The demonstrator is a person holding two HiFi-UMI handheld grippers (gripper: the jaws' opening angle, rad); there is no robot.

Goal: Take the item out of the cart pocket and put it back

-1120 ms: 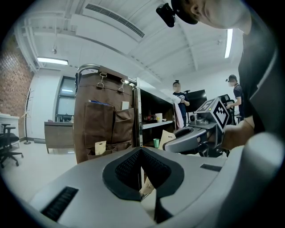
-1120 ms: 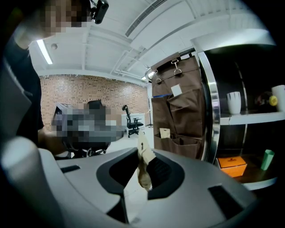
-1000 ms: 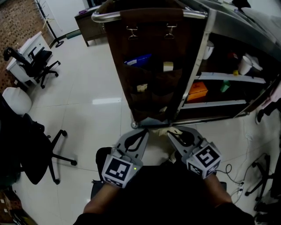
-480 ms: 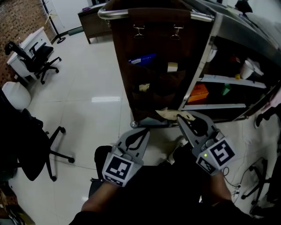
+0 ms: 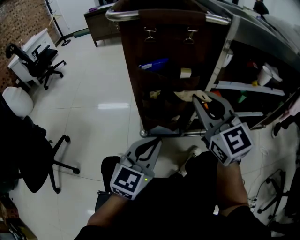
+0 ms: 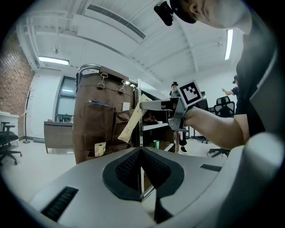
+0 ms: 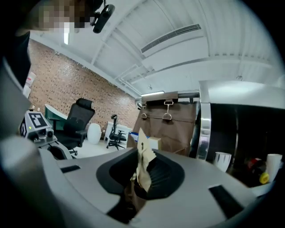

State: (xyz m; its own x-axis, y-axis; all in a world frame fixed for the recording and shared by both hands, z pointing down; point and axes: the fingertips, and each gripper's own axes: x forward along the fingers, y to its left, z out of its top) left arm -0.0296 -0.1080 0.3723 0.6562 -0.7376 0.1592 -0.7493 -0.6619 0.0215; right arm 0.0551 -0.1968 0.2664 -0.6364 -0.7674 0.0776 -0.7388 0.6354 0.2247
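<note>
A brown fabric pocket organiser (image 5: 164, 51) hangs by two clips from the cart's handle bar (image 5: 154, 13). My right gripper (image 5: 198, 97) is raised in front of its middle pockets and is shut on a tan paper packet (image 5: 185, 96). In the right gripper view the crumpled packet (image 7: 143, 162) stands up between the pads, with the organiser (image 7: 171, 129) behind it. My left gripper (image 5: 156, 139) hangs low near the cart's foot, shut and holding nothing. The left gripper view shows its pads (image 6: 141, 171) meeting and, further off, the packet (image 6: 131, 122) slanting down from the right gripper (image 6: 153, 105).
Other pockets hold a blue item (image 5: 151, 63) and cream packets (image 5: 185, 72). Cart shelves (image 5: 248, 86) at the right carry a white cup (image 5: 267, 72) and a green thing (image 5: 242, 97). Office chairs (image 5: 35, 61) stand at the left, cables (image 5: 276, 187) lie at the right.
My right gripper has risen with the packet from the cart's bottom edge to the middle pockets. The left gripper has stayed put.
</note>
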